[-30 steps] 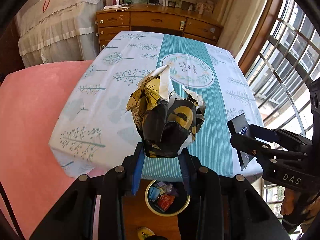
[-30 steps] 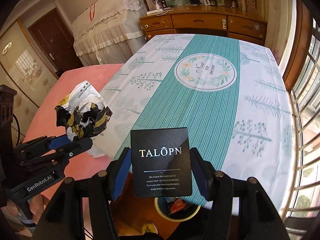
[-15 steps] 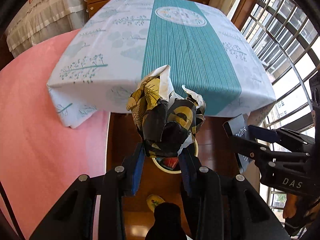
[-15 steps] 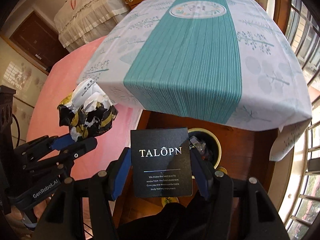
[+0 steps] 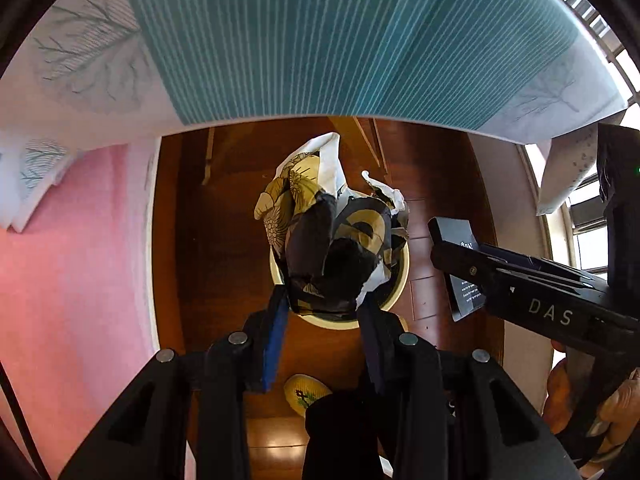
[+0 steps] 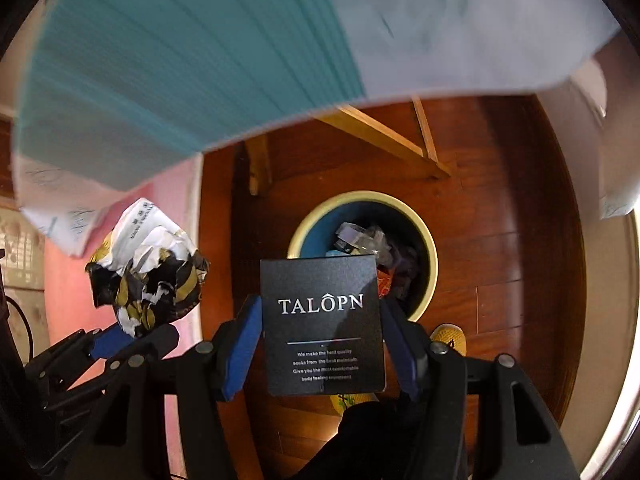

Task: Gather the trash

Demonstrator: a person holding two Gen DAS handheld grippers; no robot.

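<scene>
Below you, the dark wooden floor (image 6: 500,264) carries a round yellow-rimmed bin (image 6: 430,268) with trash inside, near the wooden bench legs (image 6: 376,128). A pink rug (image 5: 72,280) lies beside it.

Window daylight from right, fisheye-warped edges, motion-blurred tablecloth (image 6: 192,64) in right view.

The bin (image 6: 424,240) sits on the floor (image 6: 500,200) before the table (image 6: 380,136), trash (image 6: 360,240) inside it.
</scene>
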